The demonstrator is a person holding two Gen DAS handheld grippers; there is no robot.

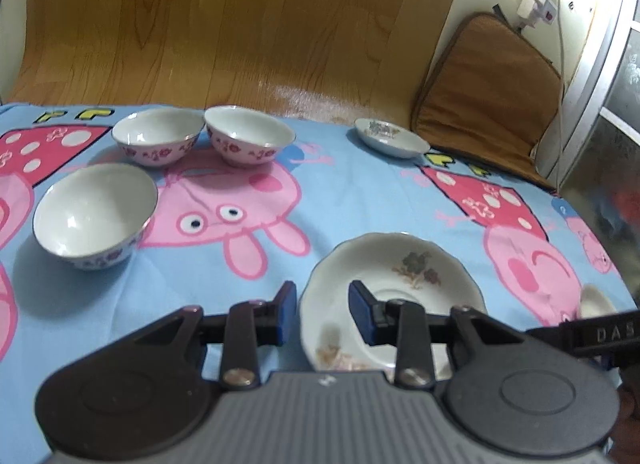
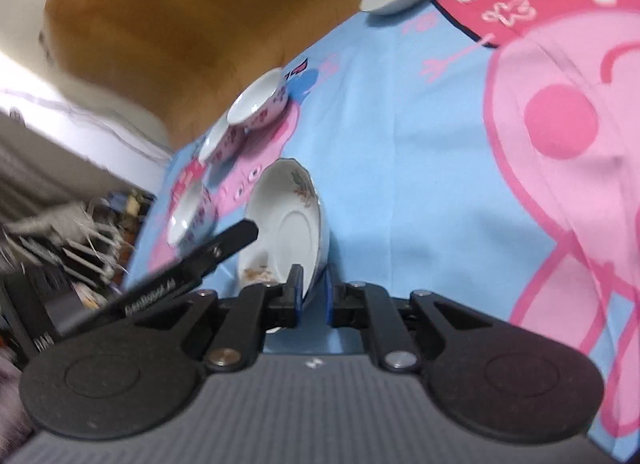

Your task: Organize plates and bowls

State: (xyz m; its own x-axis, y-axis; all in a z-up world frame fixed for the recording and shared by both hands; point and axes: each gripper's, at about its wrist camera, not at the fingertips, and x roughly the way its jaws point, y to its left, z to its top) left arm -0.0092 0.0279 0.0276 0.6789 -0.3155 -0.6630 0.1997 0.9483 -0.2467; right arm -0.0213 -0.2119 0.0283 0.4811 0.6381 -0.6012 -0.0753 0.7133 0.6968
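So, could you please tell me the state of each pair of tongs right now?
Left tongs: open, straddling the near plate's rim, not gripping.
Right tongs: shut on that plate's rim.

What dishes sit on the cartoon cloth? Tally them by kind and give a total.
Bowls: 3, one near left, two at the back.
Plates: 2, the near plate with the right gripper clamped on its rim and the left gripper straddling its edge, and a far plate.
Total: 5 dishes.
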